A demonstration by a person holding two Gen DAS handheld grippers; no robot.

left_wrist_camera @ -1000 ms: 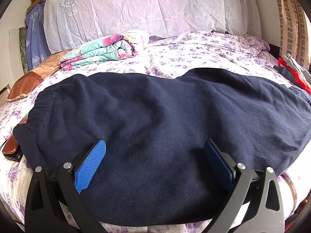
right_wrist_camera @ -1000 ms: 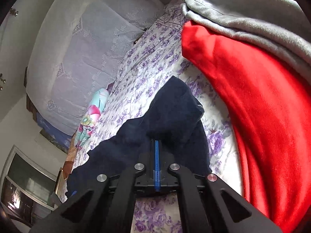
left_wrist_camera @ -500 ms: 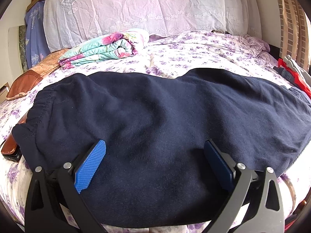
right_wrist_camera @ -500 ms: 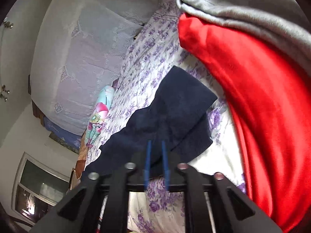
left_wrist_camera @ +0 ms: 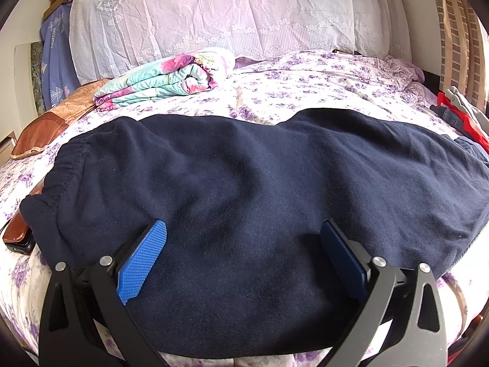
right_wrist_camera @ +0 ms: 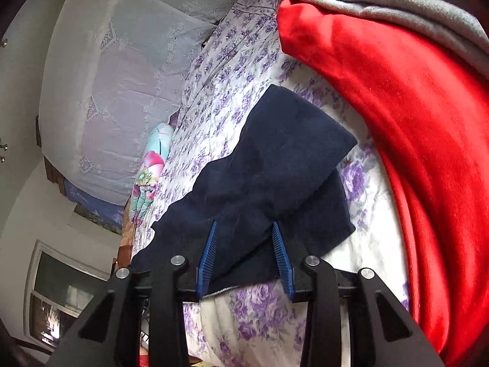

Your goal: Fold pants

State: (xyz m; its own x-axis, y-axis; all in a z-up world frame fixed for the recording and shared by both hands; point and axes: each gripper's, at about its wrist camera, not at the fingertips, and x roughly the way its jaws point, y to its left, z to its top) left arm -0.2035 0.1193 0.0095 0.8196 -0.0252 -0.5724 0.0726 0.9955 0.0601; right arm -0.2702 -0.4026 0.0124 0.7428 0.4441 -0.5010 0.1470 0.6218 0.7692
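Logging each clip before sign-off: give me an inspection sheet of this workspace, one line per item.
Surface: bed with a purple-flowered sheet, rumpled.
Job's things: navy pants spread flat across the bed, elastic waistband at the left in the left wrist view; leg ends lie overlapped in the right wrist view.
Clutter: folded floral blanket; brown cushion; small brown case at the waistband; red garment with a grey garment on it.
Grippers: left gripper has its jaws wide over the pants, gripping nothing; right gripper has its jaws opening, leg fabric between them, pads clear of it.
Cables: nothing seen.
Surroundings: lace-covered headboard; window; striped curtain.
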